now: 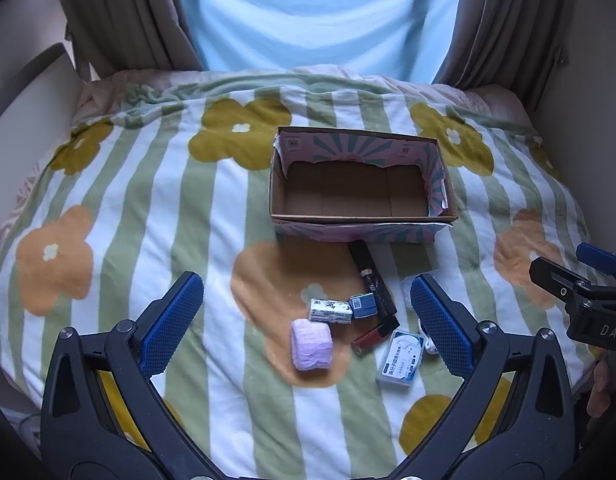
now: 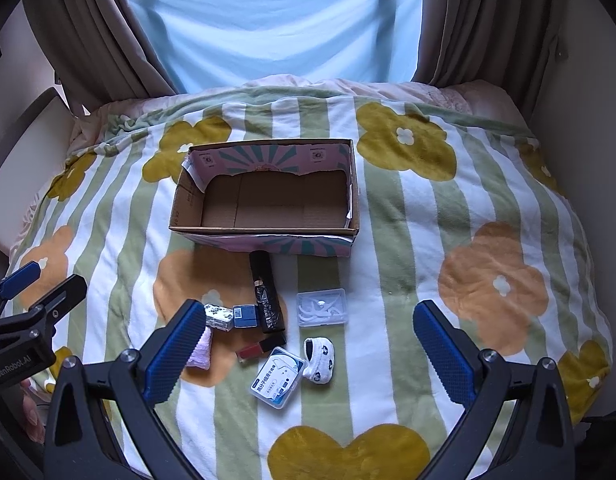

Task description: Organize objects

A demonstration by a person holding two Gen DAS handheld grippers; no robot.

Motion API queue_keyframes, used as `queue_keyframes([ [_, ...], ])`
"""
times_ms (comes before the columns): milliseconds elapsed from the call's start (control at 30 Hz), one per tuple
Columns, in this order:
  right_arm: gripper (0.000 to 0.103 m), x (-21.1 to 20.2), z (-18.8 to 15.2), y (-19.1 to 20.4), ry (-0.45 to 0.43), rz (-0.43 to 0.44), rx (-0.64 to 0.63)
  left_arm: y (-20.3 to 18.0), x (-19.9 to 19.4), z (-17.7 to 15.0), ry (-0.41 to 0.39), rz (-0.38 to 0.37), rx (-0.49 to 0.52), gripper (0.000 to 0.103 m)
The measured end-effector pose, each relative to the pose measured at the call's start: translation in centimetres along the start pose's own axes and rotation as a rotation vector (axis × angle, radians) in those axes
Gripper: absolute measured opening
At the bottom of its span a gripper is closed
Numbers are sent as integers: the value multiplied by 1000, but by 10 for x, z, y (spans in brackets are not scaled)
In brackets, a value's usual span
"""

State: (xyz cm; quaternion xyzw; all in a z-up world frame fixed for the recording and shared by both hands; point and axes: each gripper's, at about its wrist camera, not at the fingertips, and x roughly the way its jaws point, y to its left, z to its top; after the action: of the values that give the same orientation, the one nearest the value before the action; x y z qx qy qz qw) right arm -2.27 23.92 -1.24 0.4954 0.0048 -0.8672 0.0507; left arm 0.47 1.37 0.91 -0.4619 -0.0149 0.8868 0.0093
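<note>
An empty cardboard box [image 1: 362,226] [image 2: 267,236] with a pink sunburst print sits mid-bed. Just in front of it lie small items: a black tube [image 1: 370,276] [image 2: 267,296], a red lip gloss [image 1: 374,336] [image 2: 257,350], a blue box [image 1: 363,306] [image 2: 244,316], a white printed box [image 1: 331,311] [image 2: 219,317], a lilac towel roll [image 1: 311,344] [image 2: 201,352], a floss case [image 1: 400,360] [image 2: 275,378], a clear case [image 2: 322,307] and a panda pouch [image 2: 319,362]. My left gripper [image 1: 305,320] and right gripper [image 2: 308,340] hover open above them, both empty.
A striped flower blanket [image 1: 147,220] [image 2: 448,240] covers the bed. Curtains [image 1: 119,16] [image 2: 468,20] hang behind it. The right gripper shows at the left view's right edge [image 1: 580,296]; the left gripper shows at the right view's left edge [image 2: 23,320].
</note>
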Motion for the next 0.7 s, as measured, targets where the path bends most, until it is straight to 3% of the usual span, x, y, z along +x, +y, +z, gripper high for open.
queue_keyframes([
  [167, 102, -1, 1, 1, -2, 2, 1, 0, 4, 0, 14, 26, -2, 103],
  [700, 102, -1, 2, 0, -5, 0, 1, 4, 7, -1, 25, -33, -19, 103],
])
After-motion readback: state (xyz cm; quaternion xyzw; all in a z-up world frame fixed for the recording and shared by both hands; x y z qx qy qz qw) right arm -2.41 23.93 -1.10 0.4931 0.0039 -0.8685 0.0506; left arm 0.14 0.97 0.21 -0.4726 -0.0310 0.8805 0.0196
